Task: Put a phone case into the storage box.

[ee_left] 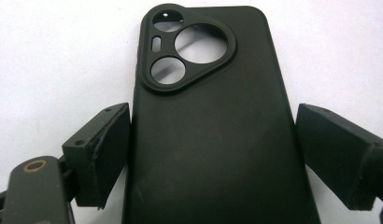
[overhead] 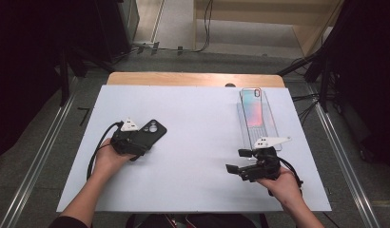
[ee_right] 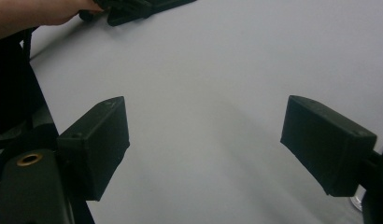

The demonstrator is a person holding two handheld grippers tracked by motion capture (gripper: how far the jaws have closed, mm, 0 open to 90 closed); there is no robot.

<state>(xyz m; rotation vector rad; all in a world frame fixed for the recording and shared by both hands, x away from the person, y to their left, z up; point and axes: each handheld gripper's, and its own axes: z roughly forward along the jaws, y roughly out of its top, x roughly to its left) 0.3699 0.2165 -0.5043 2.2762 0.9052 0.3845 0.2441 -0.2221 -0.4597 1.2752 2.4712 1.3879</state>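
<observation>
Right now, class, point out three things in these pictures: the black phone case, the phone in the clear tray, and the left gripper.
black phone case (ee_left: 213,140), left gripper view, plain back panel.
phone (overhead: 253,108), high view, middle of its iridescent back.
left gripper (ee_left: 213,154), left gripper view, midway between its fingertips.

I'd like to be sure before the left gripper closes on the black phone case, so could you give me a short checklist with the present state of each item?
1. Black phone case lies between the jaws of the left gripper: ok.
2. Left pad touching the case edge: cannot tell.
3. Right pad touching the case: not ok, a gap remains.
4. Case flat on the table, camera cutout up: ok.
5. Right gripper open with nothing between its jaws: ok.
6. Clear tray with phone well away from the case: ok.
</observation>
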